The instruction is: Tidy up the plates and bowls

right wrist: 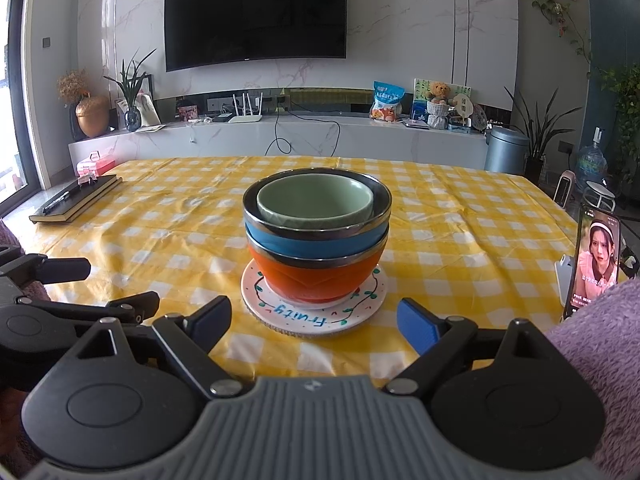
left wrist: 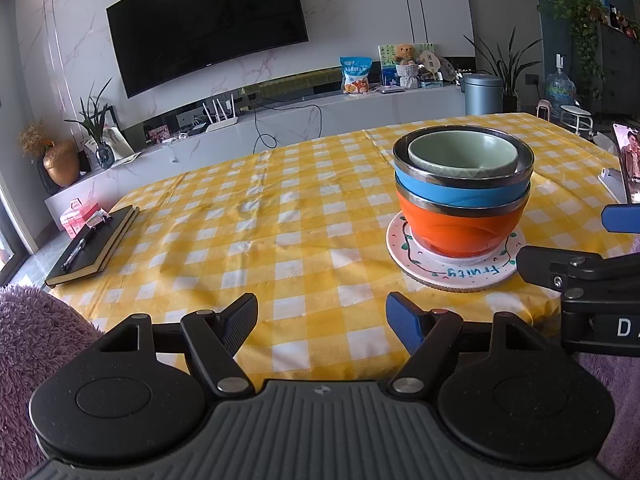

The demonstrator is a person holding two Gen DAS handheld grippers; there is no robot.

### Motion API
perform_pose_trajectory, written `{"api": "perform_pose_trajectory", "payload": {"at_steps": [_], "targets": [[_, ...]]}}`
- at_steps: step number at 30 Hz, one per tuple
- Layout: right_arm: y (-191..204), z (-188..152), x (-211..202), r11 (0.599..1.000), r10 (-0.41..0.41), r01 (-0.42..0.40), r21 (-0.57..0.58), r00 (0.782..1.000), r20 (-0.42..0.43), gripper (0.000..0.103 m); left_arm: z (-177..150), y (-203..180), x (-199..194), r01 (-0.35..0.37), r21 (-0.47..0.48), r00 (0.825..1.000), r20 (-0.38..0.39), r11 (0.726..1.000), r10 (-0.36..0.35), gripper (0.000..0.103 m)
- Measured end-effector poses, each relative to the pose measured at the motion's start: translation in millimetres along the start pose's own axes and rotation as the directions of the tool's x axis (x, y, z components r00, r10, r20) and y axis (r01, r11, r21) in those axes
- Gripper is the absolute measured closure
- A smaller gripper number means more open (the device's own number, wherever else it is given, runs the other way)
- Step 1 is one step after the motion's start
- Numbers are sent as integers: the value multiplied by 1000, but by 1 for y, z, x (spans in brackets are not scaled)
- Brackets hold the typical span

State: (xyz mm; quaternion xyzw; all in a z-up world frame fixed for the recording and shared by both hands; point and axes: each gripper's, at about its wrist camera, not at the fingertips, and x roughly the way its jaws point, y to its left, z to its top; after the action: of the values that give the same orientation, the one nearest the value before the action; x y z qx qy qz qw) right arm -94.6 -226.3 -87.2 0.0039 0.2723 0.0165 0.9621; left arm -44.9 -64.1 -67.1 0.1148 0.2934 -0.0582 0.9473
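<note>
Both grippers held low at the near edge of the yellow checked table (right wrist: 460, 216), angled down across the cloth, side by side. Fuzzy purple sleeves (right wrist: 600, 344) at the frame edges.

Right gripper (right wrist: 314, 326): jaws wide, nothing between them, touching nothing. Straight ahead of it, just beyond the fingertips, sits the stack: white plate (right wrist: 312, 318) lettered "Fruity" at bottom, orange bowl (right wrist: 316, 280) on it, blue bowl (right wrist: 312, 242) nested in that, small green bowl (right wrist: 316, 200) on top.

Left gripper (left wrist: 322, 320): jaws wide, empty, over bare cloth. Stack lies ahead and to its right. Black notebook (left wrist: 94, 242) with pen (left wrist: 78, 250) far to its left.
</note>
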Motion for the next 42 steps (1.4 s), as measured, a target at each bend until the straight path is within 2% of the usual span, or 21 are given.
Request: {"api": "perform_pose_trajectory", "payload": {"at_steps": [6,14,42], "targets": [[-1,-1,1,1000,-2,2,-6,1000,-4,14,0,0,0,0,-1,1000,-1,1000,0,17],[0,0,3,1000,8,-8,-14,1000,-5,9,0,0,0,0,-1,1000,-2,1000,0,17],[2,1,3,1000,13,-13,-18,1000,-8,8,0,1,0,0,-4,1000,-4,1000,0,17]]}}
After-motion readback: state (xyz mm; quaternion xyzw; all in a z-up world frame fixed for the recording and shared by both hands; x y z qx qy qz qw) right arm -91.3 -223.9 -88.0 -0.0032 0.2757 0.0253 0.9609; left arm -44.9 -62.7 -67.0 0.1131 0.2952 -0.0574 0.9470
